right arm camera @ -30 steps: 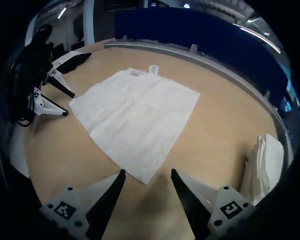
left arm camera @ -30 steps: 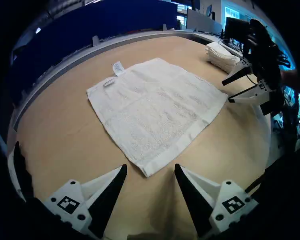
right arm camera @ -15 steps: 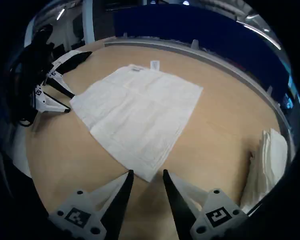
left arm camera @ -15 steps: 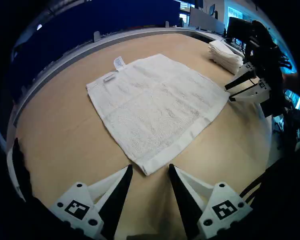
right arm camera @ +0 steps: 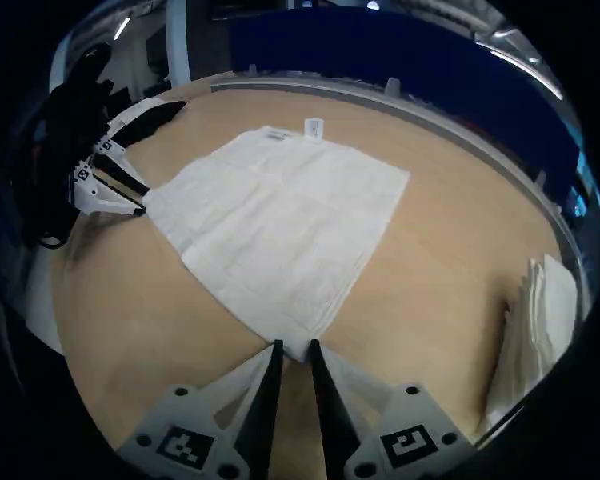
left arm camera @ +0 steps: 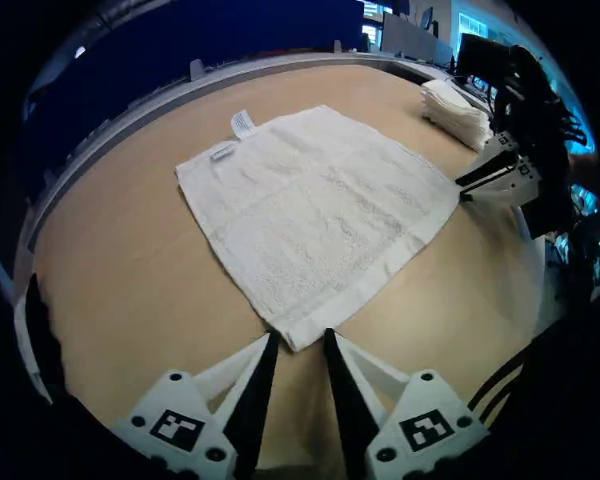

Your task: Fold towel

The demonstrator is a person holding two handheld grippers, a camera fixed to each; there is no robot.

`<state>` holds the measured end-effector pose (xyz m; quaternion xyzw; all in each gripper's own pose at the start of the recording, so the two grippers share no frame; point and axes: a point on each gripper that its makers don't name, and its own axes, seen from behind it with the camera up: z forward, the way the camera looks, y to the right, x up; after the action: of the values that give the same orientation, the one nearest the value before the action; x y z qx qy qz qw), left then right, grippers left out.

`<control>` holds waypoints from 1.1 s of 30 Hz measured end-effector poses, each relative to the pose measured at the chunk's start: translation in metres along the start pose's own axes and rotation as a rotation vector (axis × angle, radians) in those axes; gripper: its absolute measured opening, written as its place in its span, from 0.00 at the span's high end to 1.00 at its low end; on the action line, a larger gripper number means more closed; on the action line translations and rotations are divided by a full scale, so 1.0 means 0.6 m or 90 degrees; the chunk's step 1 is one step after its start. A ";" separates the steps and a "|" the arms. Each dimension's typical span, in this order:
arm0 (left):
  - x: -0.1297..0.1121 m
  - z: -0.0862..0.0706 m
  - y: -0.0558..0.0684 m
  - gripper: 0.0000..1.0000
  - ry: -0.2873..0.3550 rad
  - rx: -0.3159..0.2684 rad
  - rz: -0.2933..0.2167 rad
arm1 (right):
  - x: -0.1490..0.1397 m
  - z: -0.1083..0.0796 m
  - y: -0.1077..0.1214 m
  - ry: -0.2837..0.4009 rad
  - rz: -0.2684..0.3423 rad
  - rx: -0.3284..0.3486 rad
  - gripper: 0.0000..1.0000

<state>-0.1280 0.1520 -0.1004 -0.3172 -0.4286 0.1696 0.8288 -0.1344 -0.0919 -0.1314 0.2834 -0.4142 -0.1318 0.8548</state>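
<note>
Underneath, pale wooden desk (left arm camera: 100,240) (blue partition (left arm camera: 180,40) behind), white towel (left arm camera: 316,208) flat

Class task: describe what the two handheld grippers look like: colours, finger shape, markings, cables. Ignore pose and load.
Both the left gripper and right gripper have white plastic finger mounts with pointed, black-faced fingers, each mount carrying a black-and-white square marker. Seen farther off, each has a black upper body with tangled black cables.

I read no words or numbers. The tag (left arm camera: 242,124) on the far corner of the towel (left arm camera: 316,208) was too small; my left hand-held gripper (left arm camera: 298,336) and right hand-held gripper (right arm camera: 293,344) bore square coded markers (left arm camera: 178,430).
</note>
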 end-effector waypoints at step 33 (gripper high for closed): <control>0.023 -0.035 0.011 0.91 0.035 -0.002 -0.077 | 0.057 -0.038 -0.002 0.040 0.017 -0.006 0.85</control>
<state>-0.1031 0.1566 -0.1053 -0.2965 -0.4245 0.1098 0.8484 -0.0953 -0.1002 -0.1219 0.2778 -0.3900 -0.1137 0.8705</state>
